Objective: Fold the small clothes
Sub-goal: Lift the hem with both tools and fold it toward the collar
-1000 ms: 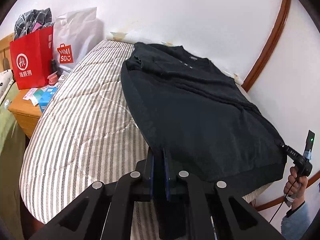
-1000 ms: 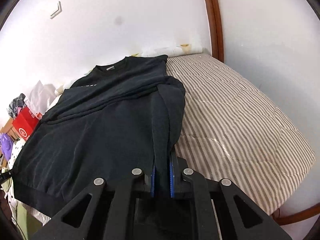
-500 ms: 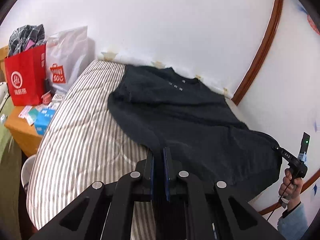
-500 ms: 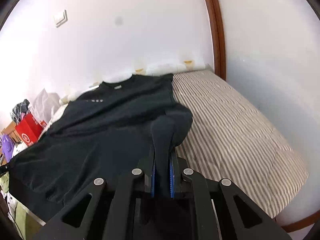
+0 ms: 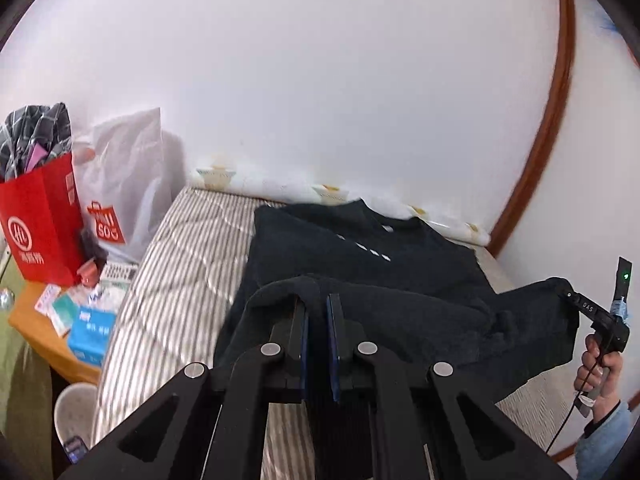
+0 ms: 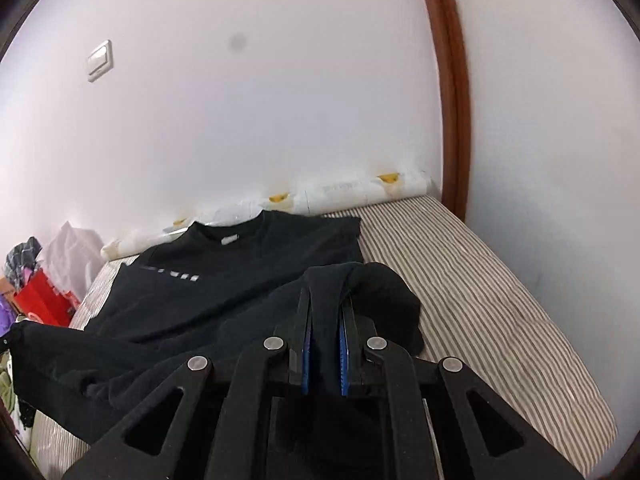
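Observation:
A black sweatshirt [image 5: 360, 264] lies on the striped bed [image 5: 180, 280], collar toward the far wall. My left gripper [image 5: 316, 308] is shut on the sweatshirt's bottom hem at its left corner and holds it lifted over the body. My right gripper [image 6: 325, 300] is shut on the hem's right corner [image 6: 384, 292], also lifted. The right gripper also shows in the left wrist view [image 5: 576, 304], clamped on the hem, held by a hand. The sweatshirt [image 6: 240, 272] shows small white marks across the chest.
A red paper bag [image 5: 40, 224] and a white shopping bag [image 5: 124, 184] stand on a wooden side table [image 5: 36, 336] left of the bed. A small bin [image 5: 76, 412] sits below. White walls with brown trim [image 5: 536, 168] bound the bed's far and right sides.
Both grippers have lifted the bottom hem off the bed and carried it forward toward the collar, so the lower half now drapes over the upper half.

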Demonstrator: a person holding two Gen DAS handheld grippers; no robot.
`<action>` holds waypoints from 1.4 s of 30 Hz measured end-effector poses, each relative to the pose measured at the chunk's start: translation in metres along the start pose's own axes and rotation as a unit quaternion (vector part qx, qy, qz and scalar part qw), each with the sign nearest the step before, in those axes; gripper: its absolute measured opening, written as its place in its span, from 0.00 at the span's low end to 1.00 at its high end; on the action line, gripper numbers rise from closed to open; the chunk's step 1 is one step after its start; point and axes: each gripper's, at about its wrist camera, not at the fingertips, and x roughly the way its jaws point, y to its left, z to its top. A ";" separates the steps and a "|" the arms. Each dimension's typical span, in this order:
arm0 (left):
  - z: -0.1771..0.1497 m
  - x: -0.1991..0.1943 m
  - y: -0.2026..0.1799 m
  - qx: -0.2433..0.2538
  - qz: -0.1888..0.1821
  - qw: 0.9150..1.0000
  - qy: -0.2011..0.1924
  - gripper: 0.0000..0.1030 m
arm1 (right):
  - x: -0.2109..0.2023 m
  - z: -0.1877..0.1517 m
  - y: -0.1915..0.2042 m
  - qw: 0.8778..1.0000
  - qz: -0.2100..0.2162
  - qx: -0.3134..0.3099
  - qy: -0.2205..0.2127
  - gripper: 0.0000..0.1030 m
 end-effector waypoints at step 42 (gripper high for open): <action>0.036 0.164 0.021 0.041 0.108 0.989 0.098 0.11 | 0.192 0.009 0.020 0.991 -0.060 -0.009 0.117 0.25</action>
